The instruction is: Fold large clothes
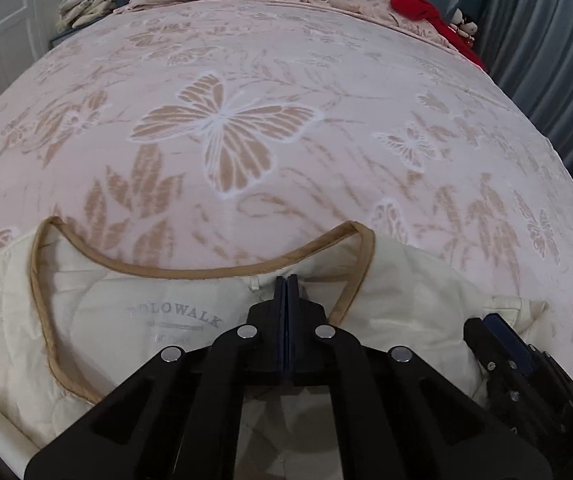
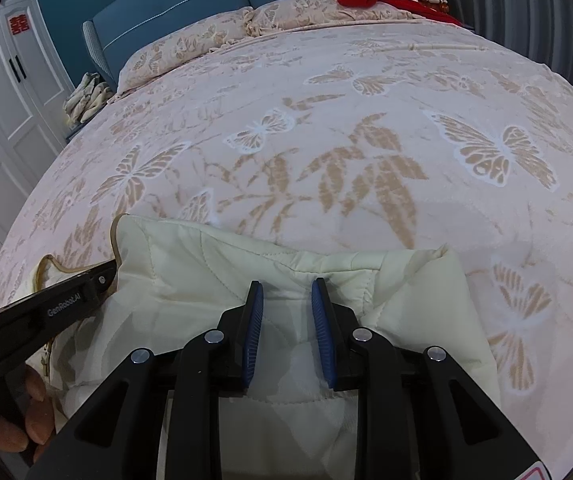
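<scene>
Two tongs sit over my cream quilted jacket [image 1: 126, 320], which lies at the bed's [image 1: 286, 140] six o'clock edge. My left tongs [image 1: 287, 280] are pressed together by the tan-trimmed neckline [image 1: 206, 270]. My right tongs [image 2: 287, 286], at three o'clock of them, stand apart with jacket fabric between the blue pads [image 2: 256, 320].
</scene>
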A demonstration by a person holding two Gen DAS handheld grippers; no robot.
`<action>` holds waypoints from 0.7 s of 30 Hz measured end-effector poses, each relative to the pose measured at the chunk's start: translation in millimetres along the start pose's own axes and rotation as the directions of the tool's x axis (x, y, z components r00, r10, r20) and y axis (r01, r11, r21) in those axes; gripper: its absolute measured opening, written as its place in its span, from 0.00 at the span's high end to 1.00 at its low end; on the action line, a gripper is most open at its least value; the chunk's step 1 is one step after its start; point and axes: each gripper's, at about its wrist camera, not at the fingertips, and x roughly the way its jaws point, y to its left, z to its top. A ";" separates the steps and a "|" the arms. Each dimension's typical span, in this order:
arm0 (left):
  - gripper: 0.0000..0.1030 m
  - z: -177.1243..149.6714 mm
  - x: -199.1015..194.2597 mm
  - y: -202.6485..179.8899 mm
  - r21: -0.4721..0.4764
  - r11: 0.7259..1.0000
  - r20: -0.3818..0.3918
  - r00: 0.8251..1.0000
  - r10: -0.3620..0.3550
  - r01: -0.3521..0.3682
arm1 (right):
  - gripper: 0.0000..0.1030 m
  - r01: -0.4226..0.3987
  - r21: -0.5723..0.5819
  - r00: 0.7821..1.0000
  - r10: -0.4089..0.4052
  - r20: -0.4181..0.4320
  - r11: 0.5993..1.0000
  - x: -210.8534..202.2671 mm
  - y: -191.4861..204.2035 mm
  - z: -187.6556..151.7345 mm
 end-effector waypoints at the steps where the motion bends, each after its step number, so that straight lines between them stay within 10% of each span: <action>1: 1.00 -1.0 0.2 -0.5 0.007 1.000 0.005 1.000 0.006 -0.006 | 0.77 0.006 -0.004 1.000 -0.006 0.001 1.000 0.2 0.8 -0.5; 12: 0.86 -8.0 -59.2 30.3 -0.017 0.998 0.094 0.994 0.057 -0.056 | 0.76 0.048 -0.014 0.998 -0.049 -0.029 0.999 -9.5 6.3 10.4; 16: 0.75 -1.0 -91.0 82.8 -0.018 0.991 0.121 0.984 0.132 -0.130 | 0.72 0.007 -0.111 0.999 -0.002 0.041 0.994 -50.3 55.9 14.4; 21: 0.76 1.2 -71.4 118.8 -0.041 0.987 0.038 0.987 0.157 -0.155 | 0.75 -0.097 -0.239 0.994 0.083 -0.066 0.966 -23.3 134.5 1.1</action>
